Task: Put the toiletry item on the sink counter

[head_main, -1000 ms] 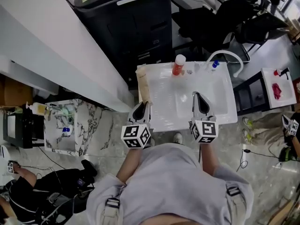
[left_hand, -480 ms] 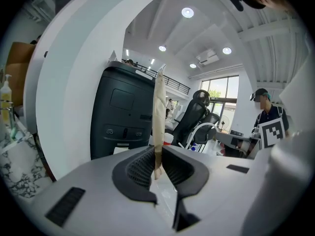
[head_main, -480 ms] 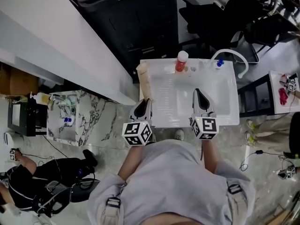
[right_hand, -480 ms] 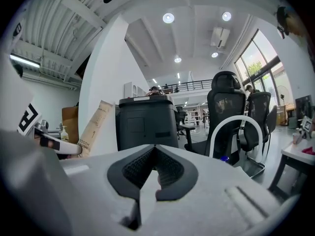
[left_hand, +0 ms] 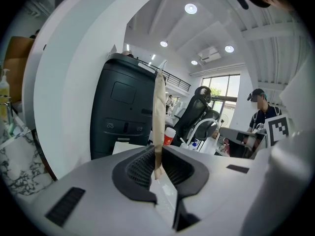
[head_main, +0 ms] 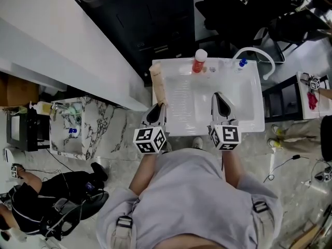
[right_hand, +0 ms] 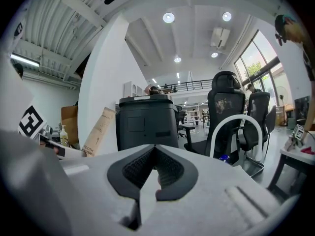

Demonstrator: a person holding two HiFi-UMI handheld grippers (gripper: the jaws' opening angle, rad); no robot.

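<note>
Left gripper [head_main: 157,108] clenched on the toothbrush box [head_main: 158,86] at its near end | box's long axis ran ahead of those jaws, over the sink counter's [head_main: 244,115] left edge | right gripper [head_main: 218,97] closed, empty, off to the box's right | left hand nearer, likely to place it.

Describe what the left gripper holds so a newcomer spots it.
Start at the white sink. Over its left edge the left gripper clamps a long, flat tan cardboard box. The red bottle at the back rim is round and white-capped; the box is flat and brown.
</note>
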